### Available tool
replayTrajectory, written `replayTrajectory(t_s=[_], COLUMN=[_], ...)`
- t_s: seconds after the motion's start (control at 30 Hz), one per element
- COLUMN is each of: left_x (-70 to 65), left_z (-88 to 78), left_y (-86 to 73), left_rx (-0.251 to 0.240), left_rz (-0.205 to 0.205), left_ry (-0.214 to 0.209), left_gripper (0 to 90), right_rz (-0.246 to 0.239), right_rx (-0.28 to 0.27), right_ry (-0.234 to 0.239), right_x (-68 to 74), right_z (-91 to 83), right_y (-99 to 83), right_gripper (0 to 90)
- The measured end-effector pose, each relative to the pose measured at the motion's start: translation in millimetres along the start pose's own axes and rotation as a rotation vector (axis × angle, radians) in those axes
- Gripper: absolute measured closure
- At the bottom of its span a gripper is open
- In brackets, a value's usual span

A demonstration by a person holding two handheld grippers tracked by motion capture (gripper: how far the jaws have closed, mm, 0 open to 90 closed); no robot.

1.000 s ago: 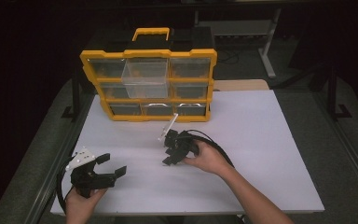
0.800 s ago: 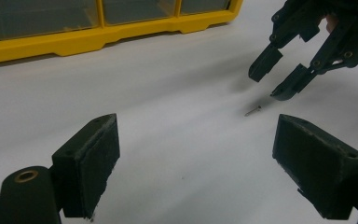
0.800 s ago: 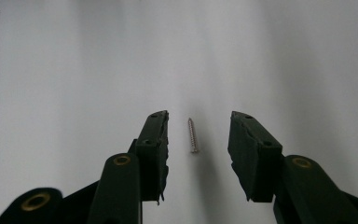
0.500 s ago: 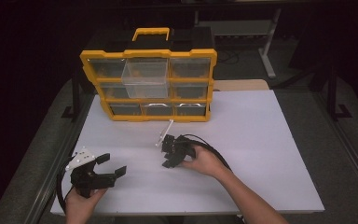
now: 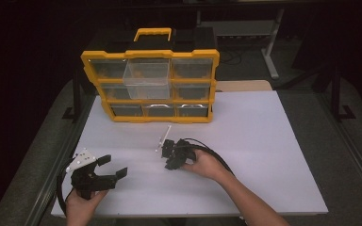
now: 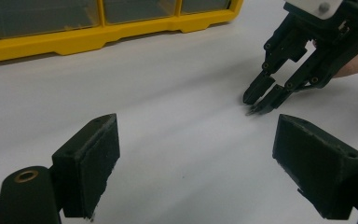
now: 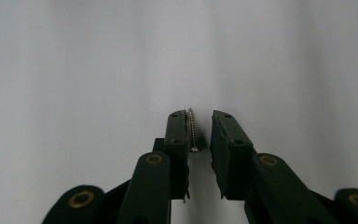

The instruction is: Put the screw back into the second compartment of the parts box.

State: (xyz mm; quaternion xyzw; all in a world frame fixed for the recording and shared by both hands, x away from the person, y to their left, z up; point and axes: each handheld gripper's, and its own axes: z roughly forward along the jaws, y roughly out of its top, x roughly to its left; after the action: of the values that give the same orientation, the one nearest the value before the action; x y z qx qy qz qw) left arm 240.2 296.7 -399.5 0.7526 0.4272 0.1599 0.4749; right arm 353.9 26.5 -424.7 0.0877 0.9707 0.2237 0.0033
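A white desk (image 5: 273, 155) spans the middle of the scene. At its far left stands a yellow organizer (image 5: 150, 84) with a black-and-yellow carry handle on top and three rows of clear drawers. The top middle drawer (image 5: 147, 77) sits pulled out toward the near side. A tan board (image 5: 245, 85) lies just beyond the desk's far edge, right of the organizer. Dark floor and metal frame legs (image 5: 269, 42) surround the desk.

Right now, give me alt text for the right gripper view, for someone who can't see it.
A small screw lies lengthwise between the two black jaws of the right gripper, against the left one, with a gap to the other. Beneath them is a plain white table.
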Motion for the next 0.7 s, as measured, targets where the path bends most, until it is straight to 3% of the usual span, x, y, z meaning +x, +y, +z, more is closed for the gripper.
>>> replayTrajectory(t_s=[0.1, 0.3, 0.47, 0.7], left_x=[0.0, -1.4, -1.2, 0.1], left_z=[0.1, 0.7, 0.8, -0.5], left_y=[0.1, 0.3, 0.4, 0.0], left_rx=[0.0, 0.0, 0.006, 0.004], left_rz=[0.004, -0.002, 0.0, 0.002], left_ry=[0.0, -0.001, 0.0, 0.003], left_gripper=[14.4, 14.4, 14.4, 14.4], right_rz=[-0.038, -0.077, -0.054, -0.002], right_rx=[0.015, 0.038, 0.037, 0.011], right_ry=[-0.034, -0.057, -0.044, 0.025], right_x=[4.9, 12.8, 10.8, 1.3], right_z=[0.6, 1.3, 0.9, -0.5], right_y=[1.8, 4.7, 4.2, 1.3], right_gripper=[77.9, 84.3, 85.0, 85.1])
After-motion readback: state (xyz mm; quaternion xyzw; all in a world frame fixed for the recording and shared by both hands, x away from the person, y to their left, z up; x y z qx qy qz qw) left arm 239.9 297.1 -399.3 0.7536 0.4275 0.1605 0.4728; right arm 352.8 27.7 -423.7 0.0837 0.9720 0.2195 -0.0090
